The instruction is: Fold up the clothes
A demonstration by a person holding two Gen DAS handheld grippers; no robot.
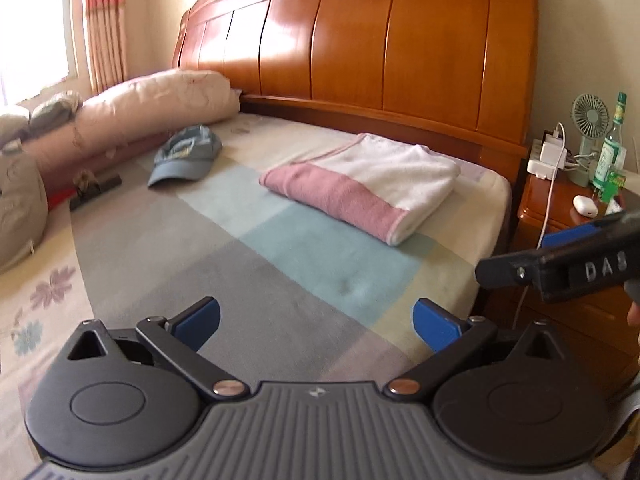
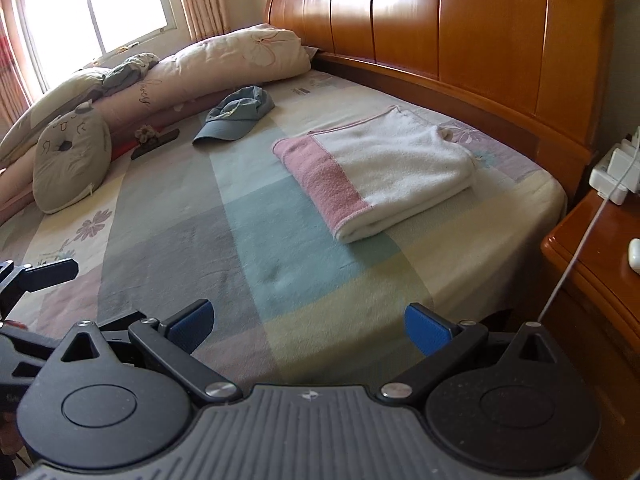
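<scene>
While both claws gape, fluffy folded towel lies rectangular.

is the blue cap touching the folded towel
Apart. The right wrist view shows a bare strip of bedsheet between the blue cap and the folded towel.

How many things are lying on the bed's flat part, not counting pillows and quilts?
Folded towel: 1
Blue cap: 1
Dark hair clip with a flower: 1
Total: 3
</scene>
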